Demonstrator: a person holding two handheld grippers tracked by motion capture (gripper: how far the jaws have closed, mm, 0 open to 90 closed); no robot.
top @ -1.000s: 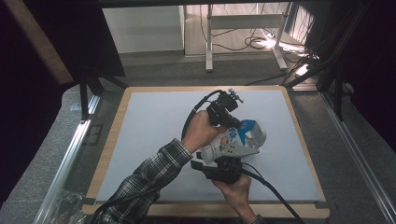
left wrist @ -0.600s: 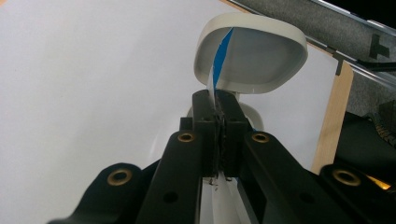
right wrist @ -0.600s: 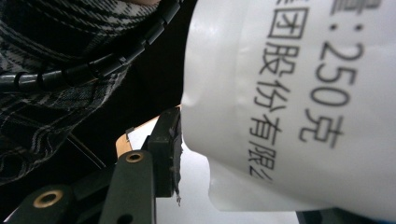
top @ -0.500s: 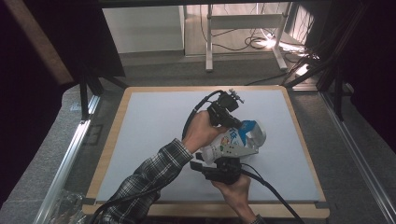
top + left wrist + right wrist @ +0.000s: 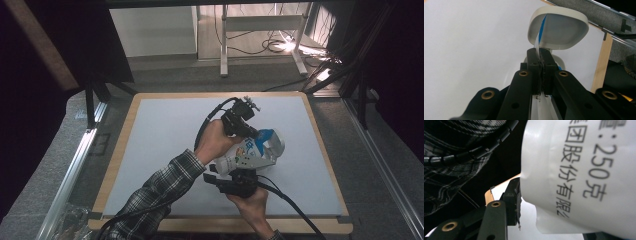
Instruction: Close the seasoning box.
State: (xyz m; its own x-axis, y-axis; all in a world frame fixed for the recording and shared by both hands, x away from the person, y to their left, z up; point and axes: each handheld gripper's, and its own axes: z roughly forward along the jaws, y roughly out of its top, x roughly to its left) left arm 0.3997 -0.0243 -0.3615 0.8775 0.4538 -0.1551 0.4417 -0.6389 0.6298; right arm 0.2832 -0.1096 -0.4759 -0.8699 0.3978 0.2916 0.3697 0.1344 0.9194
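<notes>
Left gripper (image 5: pixel 539 53) pinches the cup's (image 5: pixel 250 152) foil lid (image 5: pixel 537 46); right gripper (image 5: pixel 235 180) clamps the cup body. We should peel slowly, bracing the cup firmly.

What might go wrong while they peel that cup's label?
The left gripper pinches only a thin label strip; a hard pull may tear it or let it slip from the jaws. The right gripper clamps the white cup, tilted above the table, and its wall looks dented at the jaw in the right gripper view, so it may crush or twist loose.
</notes>
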